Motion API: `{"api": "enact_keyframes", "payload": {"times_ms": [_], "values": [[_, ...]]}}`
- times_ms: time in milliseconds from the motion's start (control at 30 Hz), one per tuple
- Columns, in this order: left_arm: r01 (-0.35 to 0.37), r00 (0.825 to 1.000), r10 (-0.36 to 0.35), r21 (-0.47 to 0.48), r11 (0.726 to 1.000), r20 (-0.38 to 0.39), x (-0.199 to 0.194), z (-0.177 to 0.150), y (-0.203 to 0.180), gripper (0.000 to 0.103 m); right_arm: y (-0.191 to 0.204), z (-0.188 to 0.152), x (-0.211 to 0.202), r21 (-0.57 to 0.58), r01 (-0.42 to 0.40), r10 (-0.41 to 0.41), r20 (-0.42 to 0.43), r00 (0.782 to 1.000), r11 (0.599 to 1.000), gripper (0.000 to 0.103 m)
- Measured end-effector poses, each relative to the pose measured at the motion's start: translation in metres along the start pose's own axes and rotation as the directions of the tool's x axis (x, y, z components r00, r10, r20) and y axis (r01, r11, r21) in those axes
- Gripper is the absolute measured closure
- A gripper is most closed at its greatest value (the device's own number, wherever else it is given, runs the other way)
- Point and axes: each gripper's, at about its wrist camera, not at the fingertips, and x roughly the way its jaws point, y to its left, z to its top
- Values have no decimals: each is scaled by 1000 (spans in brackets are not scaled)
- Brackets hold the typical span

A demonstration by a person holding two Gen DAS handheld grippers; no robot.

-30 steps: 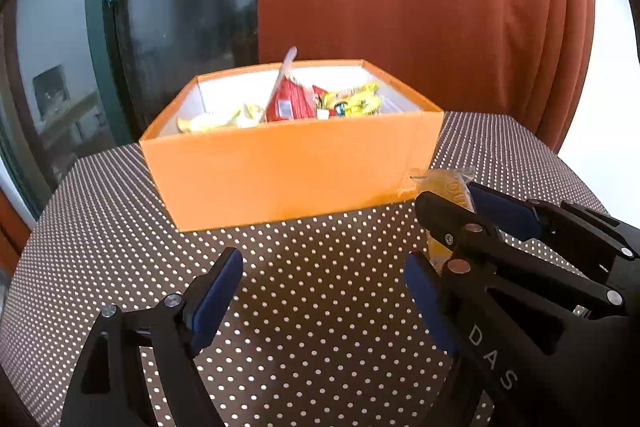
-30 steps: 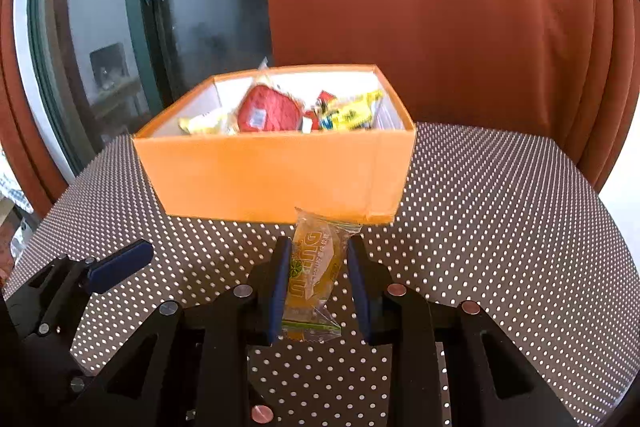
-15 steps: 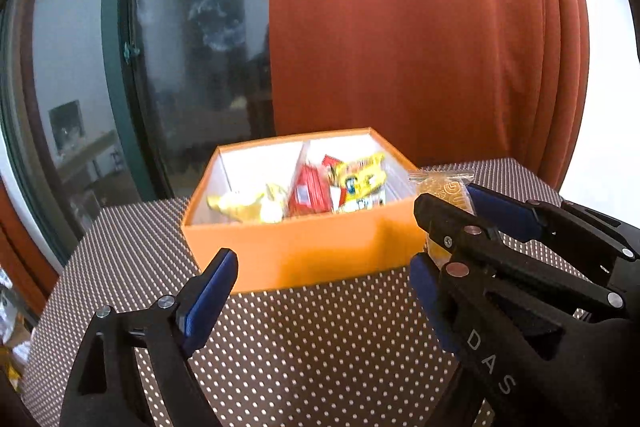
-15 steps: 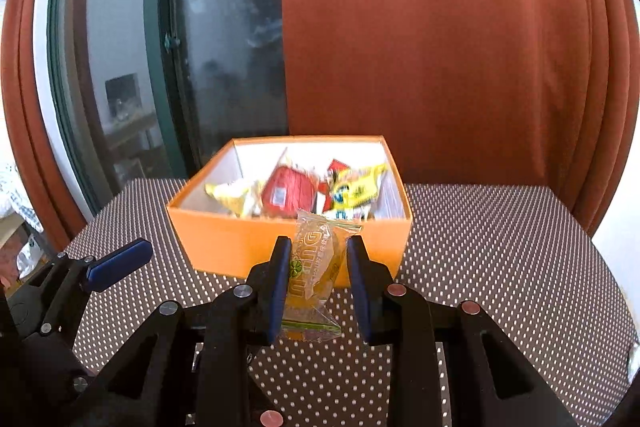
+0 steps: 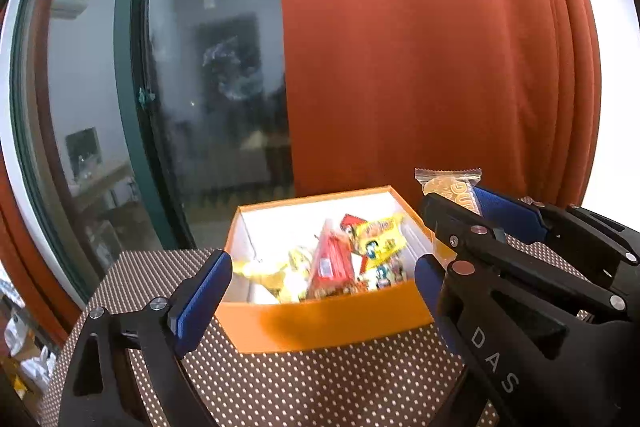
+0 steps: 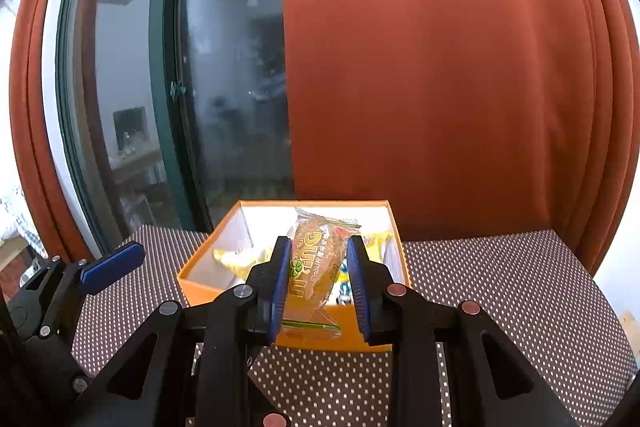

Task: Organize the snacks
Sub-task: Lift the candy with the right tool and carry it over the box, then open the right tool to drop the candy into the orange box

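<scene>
Rust curtain (image 6: 440,75), snack packet (image 6: 316,267) fronting box (image 6: 200,279)

The snack packet (image 6: 316,267) is glossy, crinkled clear plastic film. The orange box (image 5: 332,323) looks like matt cardboard with a white lining. A dotted brown tablecloth (image 6: 500,287) looks woven and matt; the rust curtain (image 6: 440,67) is soft cloth.

Open orange cardboard box (image 5: 332,323) on brown white-dotted tablecloth (image 5: 320,387), holding red, yellow and mixed snack packets (image 5: 332,263). Left gripper (image 5: 320,277) jaws wide apart, nothing between. Right gripper (image 5: 460,205) at right clamps clear-wrapped orange snack bar (image 5: 448,187). Rust-orange curtain (image 5: 420,47) behind.
</scene>
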Motion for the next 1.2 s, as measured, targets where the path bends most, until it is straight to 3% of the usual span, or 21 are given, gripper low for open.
{"api": "enact_keyframes", "payload": {"times_ms": [400, 667, 1200], "values": [[-57, 998, 57, -3, 998, 7, 41, 29, 12, 4, -1, 27, 39, 17, -31, 30, 32, 999, 999, 72], [-92, 995, 92, 15, 996, -40, 83, 32, 17, 3, -8, 32, 76, 57, -32, 31, 18, 999, 998, 72], [-89, 975, 91, 18, 996, -204, 158, 10, 6, 3, -32, 10, 165, 114, 17, 3, -172, 985, 993, 72]]}}
